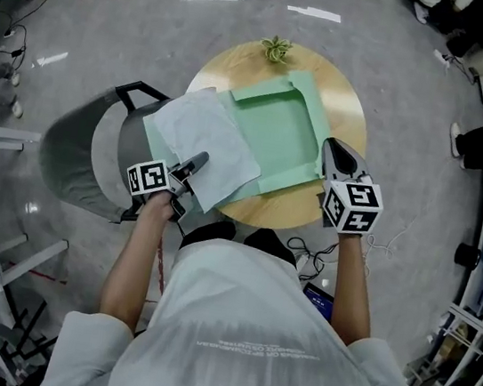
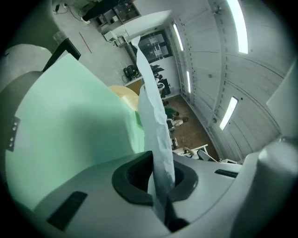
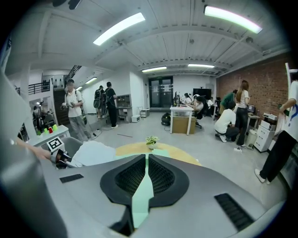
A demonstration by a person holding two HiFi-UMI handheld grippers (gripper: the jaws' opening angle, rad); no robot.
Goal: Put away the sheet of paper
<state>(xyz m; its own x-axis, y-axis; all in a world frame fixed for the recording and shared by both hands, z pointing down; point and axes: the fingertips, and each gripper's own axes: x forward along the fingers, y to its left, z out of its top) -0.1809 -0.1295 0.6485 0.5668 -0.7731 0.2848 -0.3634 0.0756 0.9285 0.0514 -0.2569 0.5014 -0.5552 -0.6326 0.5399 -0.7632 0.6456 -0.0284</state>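
White lettering on the person's shirt (image 1: 251,306) is too small to read. The left gripper (image 1: 199,162) (image 2: 160,186) has its jaws pressed together on a corner of the sheet of paper (image 1: 204,142) (image 2: 153,116), which overlaps the left side of the open green folder (image 1: 273,134). The right gripper (image 1: 337,157) (image 3: 146,174) is clamped on the folder's right edge. The folder lies on a round wooden table (image 1: 345,100) with a small plant (image 1: 276,49), beside a grey chair (image 1: 85,155) on a polished grey floor (image 1: 159,22).
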